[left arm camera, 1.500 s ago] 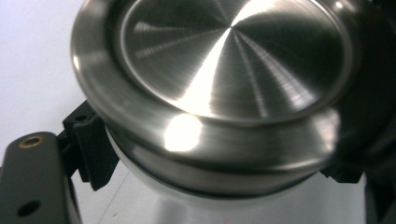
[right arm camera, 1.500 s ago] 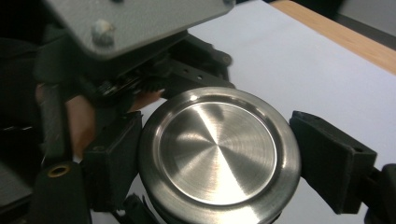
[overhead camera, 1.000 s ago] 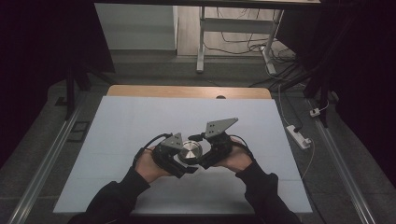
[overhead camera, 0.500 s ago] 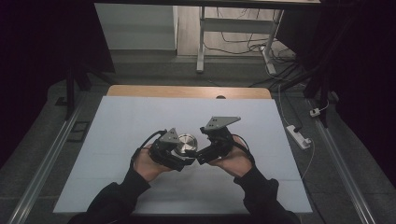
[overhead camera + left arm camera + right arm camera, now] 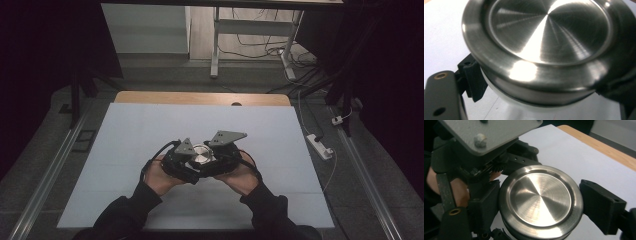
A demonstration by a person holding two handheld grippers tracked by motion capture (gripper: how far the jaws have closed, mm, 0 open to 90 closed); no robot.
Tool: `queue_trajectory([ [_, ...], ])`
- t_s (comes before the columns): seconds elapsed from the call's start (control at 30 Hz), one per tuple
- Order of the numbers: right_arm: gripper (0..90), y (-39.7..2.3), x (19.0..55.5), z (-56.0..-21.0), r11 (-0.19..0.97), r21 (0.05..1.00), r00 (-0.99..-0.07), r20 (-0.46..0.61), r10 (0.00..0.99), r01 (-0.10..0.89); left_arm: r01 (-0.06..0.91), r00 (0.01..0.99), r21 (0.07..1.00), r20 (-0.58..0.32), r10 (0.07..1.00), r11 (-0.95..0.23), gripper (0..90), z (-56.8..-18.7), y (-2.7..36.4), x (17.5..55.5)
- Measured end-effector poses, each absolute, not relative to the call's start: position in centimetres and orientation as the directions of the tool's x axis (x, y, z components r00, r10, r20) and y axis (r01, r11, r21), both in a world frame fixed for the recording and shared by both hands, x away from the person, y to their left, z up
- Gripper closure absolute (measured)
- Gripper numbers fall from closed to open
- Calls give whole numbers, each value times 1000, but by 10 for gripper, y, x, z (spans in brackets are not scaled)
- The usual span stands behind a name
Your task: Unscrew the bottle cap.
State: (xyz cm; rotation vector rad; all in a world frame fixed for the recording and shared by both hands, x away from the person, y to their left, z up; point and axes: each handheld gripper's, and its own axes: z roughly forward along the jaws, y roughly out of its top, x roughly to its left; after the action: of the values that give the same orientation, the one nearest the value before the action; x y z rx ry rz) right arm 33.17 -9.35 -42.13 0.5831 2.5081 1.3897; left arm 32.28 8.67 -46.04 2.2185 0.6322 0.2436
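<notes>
A round brushed-steel tin with a lid point(image 5: 201, 155) is held a little above the white table top point(image 5: 140, 130), between both grippers. My left gripper point(image 5: 186, 161) comes in from the left, shut on the tin's body just under the lid rim point(image 5: 541, 75); one ribbed pad point(image 5: 474, 80) presses its side. My right gripper point(image 5: 221, 159) comes in from the right. Its jaws have just been closing, and its two black pads point(image 5: 484, 202) now press opposite sides of the lid point(image 5: 540, 200). A hand holds each gripper.
The table's wooden far edge point(image 5: 200, 98) runs behind the white top. A white power strip point(image 5: 320, 145) with a cable lies on the floor at the right. Metal rails point(image 5: 50, 175) flank the table. A desk frame point(image 5: 215, 45) stands beyond.
Half a second ago the right gripper sat slightly off to the right of the tin. It has moved back in and now grips the lid. The left gripper has kept still.
</notes>
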Motion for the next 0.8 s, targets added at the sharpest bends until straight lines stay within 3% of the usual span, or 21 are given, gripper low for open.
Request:
queue_trajectory([
  [0.23, 195, -101, 338, -422, 478, 848, -938, 59, 343, 228, 316, 907, 750, -59, 418, -581, 153, -460, 91, 324],
  [0.53, 194, -119, 343, -421, 476, 874, -995, 73, 65, 96, 222, 961, 768, -68, 268, -601, 153, -457, 88, 318],
  [0.63, 183, -121, 344, -420, 473, 875, -995, 76, 64, 97, 222, 959, 773, -62, 278, -594, 153, -457, 88, 317],
  [0.8, 53, -123, 344, -409, 414, 890, -973, 120, 196, 193, 275, 924, 780, -54, 377, -562, 153, -455, 93, 320],
])
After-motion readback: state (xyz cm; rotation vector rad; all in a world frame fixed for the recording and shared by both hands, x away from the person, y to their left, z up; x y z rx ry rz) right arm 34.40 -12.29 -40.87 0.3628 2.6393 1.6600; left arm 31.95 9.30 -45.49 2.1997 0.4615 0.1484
